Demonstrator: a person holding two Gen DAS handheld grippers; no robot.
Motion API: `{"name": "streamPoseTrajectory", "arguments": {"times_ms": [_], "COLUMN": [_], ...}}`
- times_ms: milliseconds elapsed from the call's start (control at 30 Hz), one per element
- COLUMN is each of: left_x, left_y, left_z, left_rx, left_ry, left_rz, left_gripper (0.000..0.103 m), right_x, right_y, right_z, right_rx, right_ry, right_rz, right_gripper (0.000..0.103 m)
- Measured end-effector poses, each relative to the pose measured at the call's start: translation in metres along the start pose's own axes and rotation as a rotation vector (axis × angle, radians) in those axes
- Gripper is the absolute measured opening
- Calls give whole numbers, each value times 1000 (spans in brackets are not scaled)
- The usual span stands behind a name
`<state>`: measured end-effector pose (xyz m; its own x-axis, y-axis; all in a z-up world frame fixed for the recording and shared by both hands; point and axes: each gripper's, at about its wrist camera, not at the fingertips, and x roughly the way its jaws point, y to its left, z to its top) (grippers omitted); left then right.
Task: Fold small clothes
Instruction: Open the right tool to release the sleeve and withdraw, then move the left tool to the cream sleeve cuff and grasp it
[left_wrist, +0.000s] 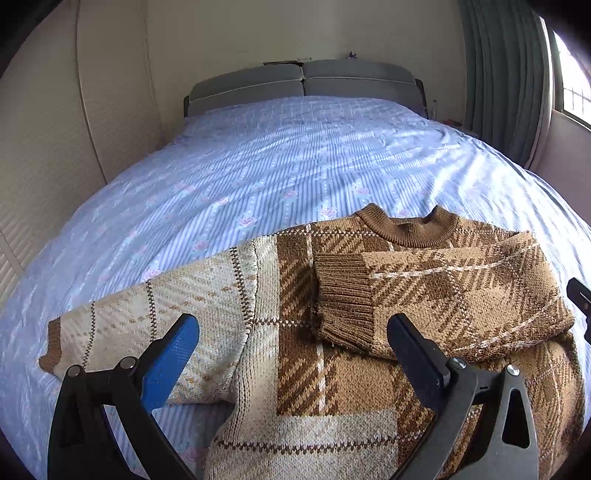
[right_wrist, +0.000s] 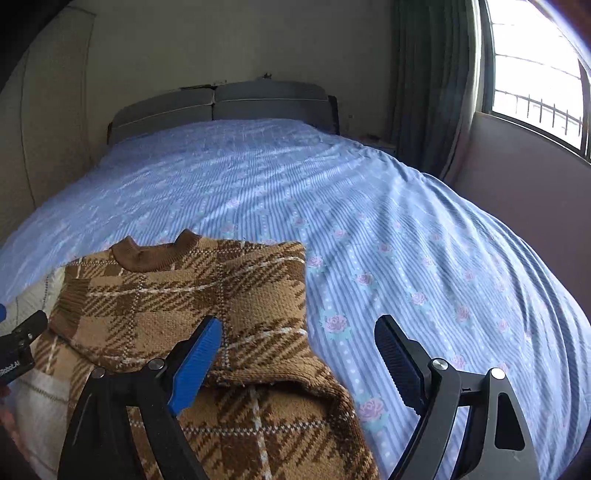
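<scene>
The brown plaid sweater (left_wrist: 332, 332) lies flat at the near end of the bed (left_wrist: 295, 155), collar (left_wrist: 408, 225) pointing toward the grey headboard (left_wrist: 303, 83). One sleeve is already folded across the chest, its ribbed cuff (left_wrist: 341, 295) resting near the middle; the other sleeve (left_wrist: 147, 325), showing a paler cream face, lies stretched out sideways onto the blue floral sheet.

Both tools hover just above the knit. The left gripper (left_wrist: 291, 343) has its fingers spread wide with nothing between them, one blue pad over the outstretched sleeve, the other near the folded cuff. The right gripper (right_wrist: 295, 350) is likewise released and empty, straddling the sweater's outer edge where the wool meets the sheet.

The outstretched sleeve looks like the next thing to deal with. To do it well, I'd pinch it near its cuff and again near the shoulder, lift only enough to clear the body, and lay it straight across so it mirrors the first (thick knit like this tends to bunch if dragged). Pressing along the fold afterwards should keep the side edge square.

As for writing, only a fragment of white lettering shows on the left tool's body at the edge of the right wrist view, too cut off to read properly. The sweater shows no label.
</scene>
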<state>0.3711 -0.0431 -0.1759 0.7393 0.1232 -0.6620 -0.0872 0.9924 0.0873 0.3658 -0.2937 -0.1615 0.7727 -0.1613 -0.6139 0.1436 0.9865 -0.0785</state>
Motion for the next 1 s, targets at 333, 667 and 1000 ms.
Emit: {"name": "streamPoseTrajectory", "arguments": {"times_ms": [333,667,1000], "left_x": [11,-13,-33], "left_y": [13,59,204], "left_z": [-17,-23,-44], "left_rx": [-11,-38,-147], "left_ry": [41,25,9], "left_rz": [12,38,114], "left_gripper": [103,103,96], "right_x": [42,-17,-79], "right_y": [25,61,179], "right_z": [-32,-2,-7], "right_rx": [-45,-71,-65], "right_ry": [144,33,4], "right_rz": [125,93,223], "right_gripper": [70,76,79]}}
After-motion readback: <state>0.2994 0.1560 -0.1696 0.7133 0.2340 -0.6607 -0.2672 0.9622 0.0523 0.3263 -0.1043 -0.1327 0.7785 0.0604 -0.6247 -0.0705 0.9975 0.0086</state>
